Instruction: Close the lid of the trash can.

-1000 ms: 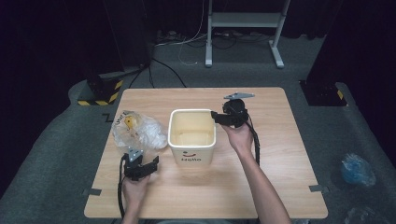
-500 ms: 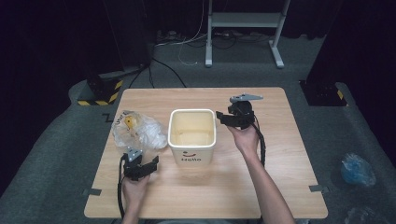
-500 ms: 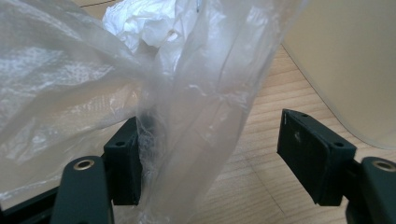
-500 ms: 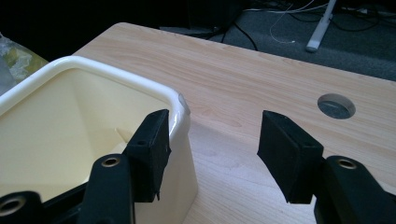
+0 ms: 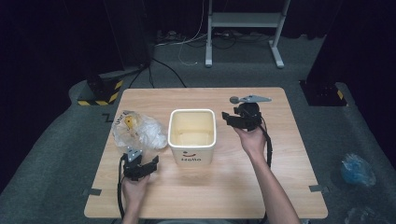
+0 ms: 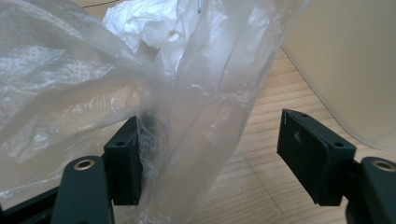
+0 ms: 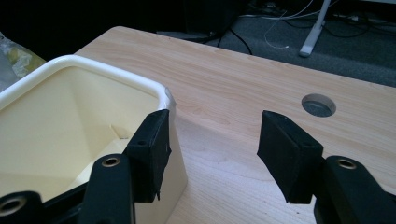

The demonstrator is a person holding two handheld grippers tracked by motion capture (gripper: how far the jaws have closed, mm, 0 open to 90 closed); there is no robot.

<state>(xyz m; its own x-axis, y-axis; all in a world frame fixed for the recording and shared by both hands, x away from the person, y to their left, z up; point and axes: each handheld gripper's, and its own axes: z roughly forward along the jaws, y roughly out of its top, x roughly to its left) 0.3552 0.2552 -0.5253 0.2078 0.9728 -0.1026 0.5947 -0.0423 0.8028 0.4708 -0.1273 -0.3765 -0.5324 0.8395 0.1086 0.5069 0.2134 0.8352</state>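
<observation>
In the high view the left gripper [image 5: 150, 164] sits lowest, in the lower left of the frame, just below the bag [image 5: 139, 131]. Its jaws stand apart. In the left gripper view the bag [image 6: 140, 93] hangs down between those jaws: clear film drapes against the inner face of the left jaw and fills most of the gap, while the right jaw stands free of it over bare wood. Nothing is pinched yet, so the gripper [image 6: 210, 154] is released with the bag's lower edge in its mouth.

The bag lies crumpled on the table [image 5: 289, 186], left of centre in the high view. Its long axis runs from upper left to lower right, with the end bearing a yellow patch toward the upper left and the lower, bunched end toward the left gripper. Its right edge lies just beside the bin [image 5: 192, 136], and whether they touch cannot be told.

The bin stands upright at the middle of the frame, open mouth up, cream-coloured, with a printed word on its near wall.

Farther up and to the right, the right gripper [image 5: 227, 117] is held just beside the bin's upper right corner. In the right gripper view its jaws are spread wide and hold nothing; the left jaw stands in front of the bin's rim [image 7: 116, 70], the right one over bare table. The gripper [image 7: 212, 140] points past the corner toward a round hole [image 7: 318, 104] in the tabletop.
</observation>
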